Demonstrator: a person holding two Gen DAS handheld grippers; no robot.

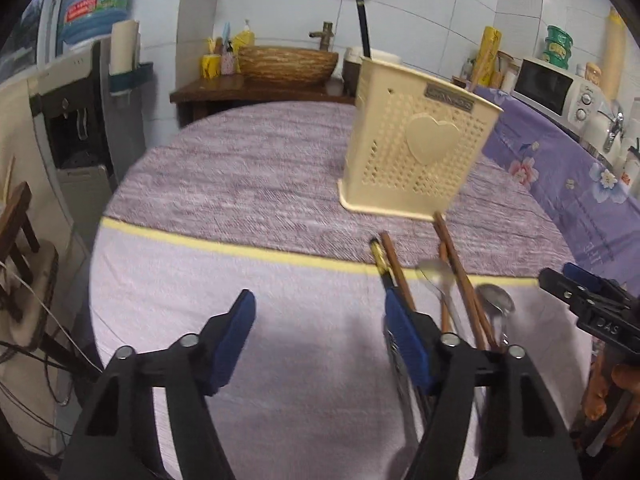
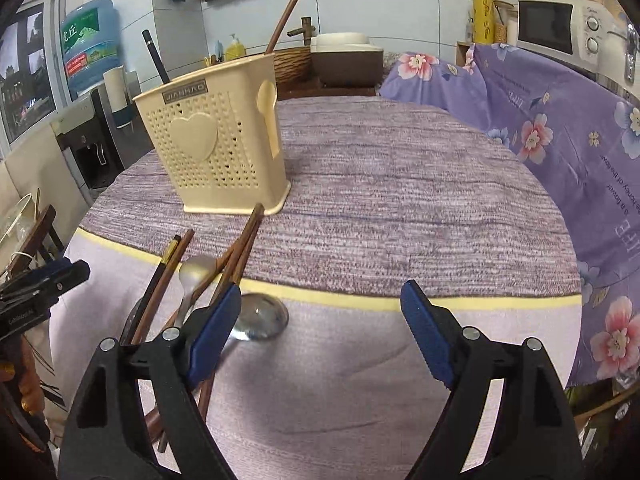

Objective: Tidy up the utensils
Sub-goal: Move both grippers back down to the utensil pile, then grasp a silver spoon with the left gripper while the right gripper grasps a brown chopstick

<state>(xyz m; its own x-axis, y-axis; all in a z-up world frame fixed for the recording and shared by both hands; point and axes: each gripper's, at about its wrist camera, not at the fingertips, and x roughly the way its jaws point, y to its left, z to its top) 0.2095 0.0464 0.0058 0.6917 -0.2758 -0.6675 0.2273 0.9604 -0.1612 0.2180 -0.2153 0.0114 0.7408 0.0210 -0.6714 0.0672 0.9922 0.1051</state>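
A cream perforated utensil holder (image 1: 416,136) (image 2: 216,140) with a heart on its side stands on the round table's purple cloth (image 1: 240,180) (image 2: 400,184). A black chopstick (image 2: 154,56) and a brown one (image 2: 288,12) stick up out of it. In front of it lie loose brown chopsticks (image 1: 456,264) (image 2: 240,248), a black gold-tipped chopstick (image 1: 380,260) (image 2: 168,264) and two metal spoons (image 1: 436,274) (image 2: 262,316). My left gripper (image 1: 320,316) is open over bare cloth, with the pile just beyond its right finger. My right gripper (image 2: 322,300) is open, its left finger over the pile.
A counter draped in purple flowered cloth (image 2: 540,120) runs along the right, with a microwave (image 2: 560,28) on it. A water dispenser (image 1: 72,132) and a wooden chair (image 1: 20,240) stand left of the table. A woven basin (image 1: 286,64) sits behind.
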